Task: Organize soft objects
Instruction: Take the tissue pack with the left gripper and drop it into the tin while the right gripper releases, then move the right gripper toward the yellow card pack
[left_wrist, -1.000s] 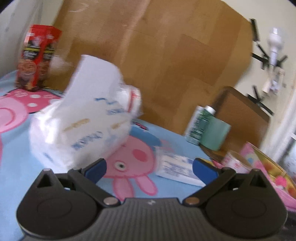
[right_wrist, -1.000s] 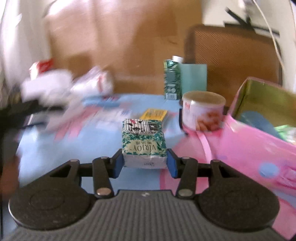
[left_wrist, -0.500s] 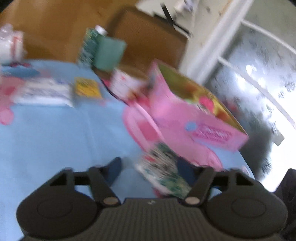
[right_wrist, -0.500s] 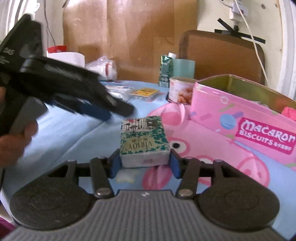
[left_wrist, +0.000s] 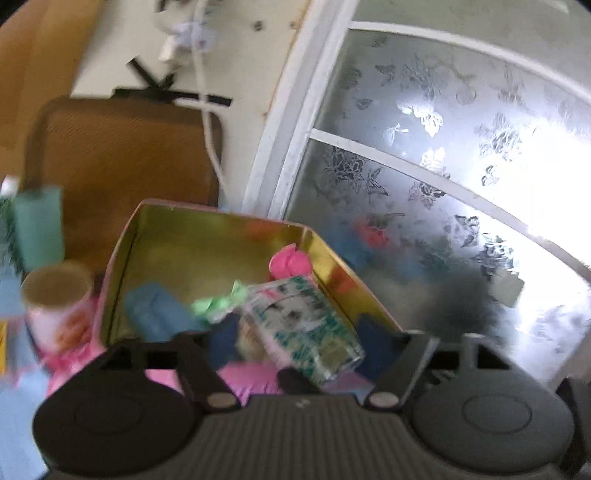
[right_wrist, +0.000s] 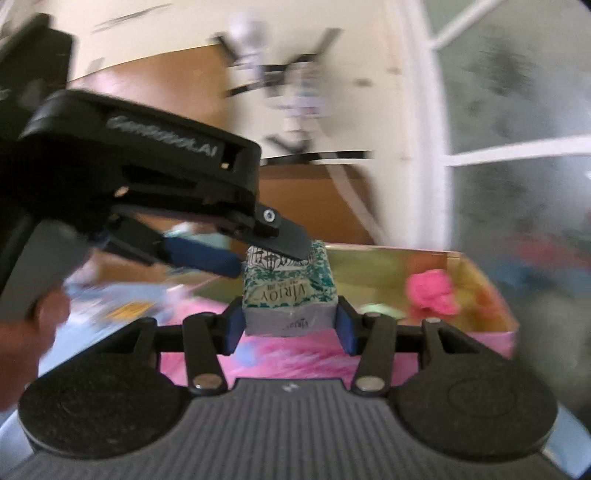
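Right gripper (right_wrist: 290, 330) clamps a green-patterned tissue pack (right_wrist: 290, 295) before the pink tin (right_wrist: 480, 295). The left gripper (right_wrist: 271, 254) meets the pack's top. A pink soft lump (right_wrist: 432, 293) lies inside the tin.

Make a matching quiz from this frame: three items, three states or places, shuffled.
Items:
1. tissue pack
2. pink soft object
3. paper cup

States or places:
A. inside the gold-lined tin
B. standing outside the tin, at its left in the left wrist view
C. clamped in the right hand-held gripper, left hand-held gripper at its far end

Pairs: 1-C, 2-A, 3-B
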